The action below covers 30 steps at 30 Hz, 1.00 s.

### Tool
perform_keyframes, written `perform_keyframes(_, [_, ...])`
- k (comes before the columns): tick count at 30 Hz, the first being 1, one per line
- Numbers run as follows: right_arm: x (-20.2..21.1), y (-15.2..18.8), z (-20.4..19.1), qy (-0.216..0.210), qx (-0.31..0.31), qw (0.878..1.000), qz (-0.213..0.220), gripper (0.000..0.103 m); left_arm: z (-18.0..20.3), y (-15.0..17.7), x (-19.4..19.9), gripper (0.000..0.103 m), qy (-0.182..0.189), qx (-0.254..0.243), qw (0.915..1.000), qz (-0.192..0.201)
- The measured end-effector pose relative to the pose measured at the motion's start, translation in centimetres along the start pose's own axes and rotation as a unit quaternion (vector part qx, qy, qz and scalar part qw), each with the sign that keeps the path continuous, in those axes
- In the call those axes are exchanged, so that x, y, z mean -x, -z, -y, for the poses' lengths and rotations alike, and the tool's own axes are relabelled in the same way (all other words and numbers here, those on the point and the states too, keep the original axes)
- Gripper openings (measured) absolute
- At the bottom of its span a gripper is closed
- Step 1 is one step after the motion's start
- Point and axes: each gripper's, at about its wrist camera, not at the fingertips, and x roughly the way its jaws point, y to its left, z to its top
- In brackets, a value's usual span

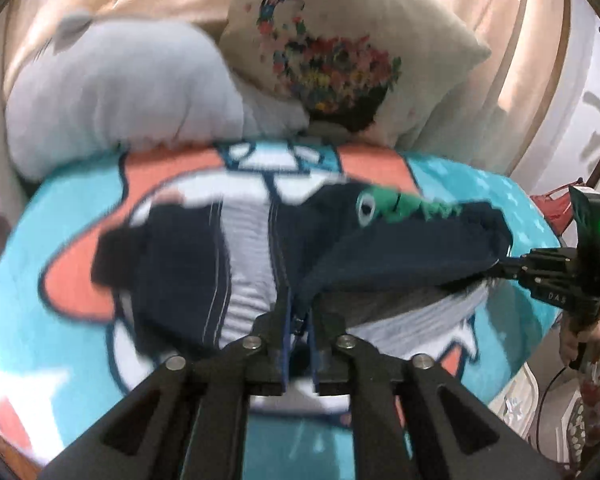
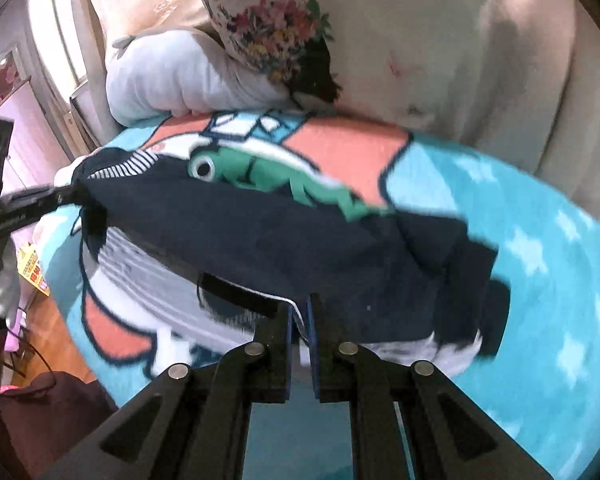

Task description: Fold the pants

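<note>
Small navy pants (image 1: 400,248) with a green crocodile patch (image 1: 412,204) and a striped lining lie on a teal cartoon blanket (image 1: 60,320). My left gripper (image 1: 300,312) is shut on an edge of the navy cloth and lifts it. My right gripper (image 1: 500,266) shows at the right of the left wrist view, shut on the other end of the same edge. In the right wrist view the pants (image 2: 300,240) hang stretched between my right gripper (image 2: 300,316) and my left gripper (image 2: 74,192). The crocodile patch (image 2: 268,180) faces up.
A grey pillow (image 1: 112,92) and a floral cushion (image 1: 340,40) lie at the head of the bed. A padded beige headboard (image 2: 480,60) stands behind. The bed's edge, wooden floor (image 2: 56,336) and clutter lie left in the right wrist view.
</note>
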Motion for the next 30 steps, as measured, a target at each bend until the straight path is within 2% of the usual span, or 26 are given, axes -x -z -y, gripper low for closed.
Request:
perform_keyframes(4, [-0.3, 2.1, 0.2, 0.018, -0.022, 1.000, -0.001, 0.009, -1.1, 2.9, 1.5, 0.016, 0.017, 0.012, 0.9997, -0.014])
perform_keyframes(7, [0.7, 2.8, 1.0, 0.019, -0.054, 0.998, 0.015, 0.014, -2.7, 3.8, 3.6, 0.023, 0.022, 0.019, 0.9996, -0.003])
perform_keyframes(9, [1.5, 3.2, 1.7, 0.021, -0.075, 0.997, 0.024, 0.031, -3.7, 3.5, 4.8, 0.029, 0.031, 0.031, 0.9990, 0.007])
perform_keyframes(12, [3.6, 3.7, 2.9, 0.032, -0.103, 0.993, 0.053, 0.037, -4.3, 1.9, 6.6, 0.034, 0.045, 0.045, 0.9975, 0.029])
perform_keyframes(13, [4.5, 3.8, 3.5, 0.036, -0.116, 0.990, 0.067, 0.037, -4.3, 1.2, 6.7, 0.042, 0.049, 0.046, 0.9972, 0.035])
perform_keyframes(14, [5.5, 3.9, 4.4, 0.039, -0.137, 0.986, 0.086, 0.038, -4.3, 0.3, 6.5, 0.053, 0.045, 0.048, 0.9971, 0.039])
perform_keyframes(15, [6.0, 4.0, 5.0, 0.041, -0.153, 0.983, 0.098, 0.040, -4.2, -0.6, 6.0, 0.056, 0.033, 0.054, 0.9971, 0.043])
perform_keyframes(18, [6.8, 4.0, 7.6, 0.044, -0.207, 0.970, 0.119, 0.043, -3.9, -2.7, 3.4, 0.056, 0.013, 0.055, 0.9976, 0.039])
perform_keyframes(20, [6.8, 3.9, 8.3, 0.053, -0.221, 0.966, 0.122, 0.043, -4.2, -3.4, 1.4, 0.056, -0.028, 0.061, 0.9973, 0.030])
perform_keyframes(22, [6.9, 3.5, 8.4, 0.058, -0.223, 0.965, 0.126, 0.043, -4.8, -3.1, -0.8, 0.056, -0.102, 0.057, 0.9931, 0.009])
perform_keyframes(23, [6.8, 3.2, 8.3, 0.059, -0.223, 0.965, 0.126, 0.043, -5.2, -2.8, -1.5, 0.056, -0.110, 0.066, 0.9918, -0.002])
perform_keyframes(25, [6.0, 2.4, 8.2, 0.077, -0.221, 0.965, 0.115, 0.044, -6.8, -1.9, -2.5, 0.057, -0.097, 0.099, 0.9901, -0.023])
perform_keyframes(28, [4.0, 1.5, 8.5, 0.088, -0.220, 0.967, 0.098, 0.047, -8.4, -1.1, -2.8, 0.066, -0.084, 0.130, 0.9875, -0.030])
perform_keyframes(30, [2.3, 0.8, 8.6, 0.089, -0.219, 0.968, 0.083, 0.046, -9.1, -0.9, -2.8, 0.067, -0.069, 0.147, 0.9862, -0.029])
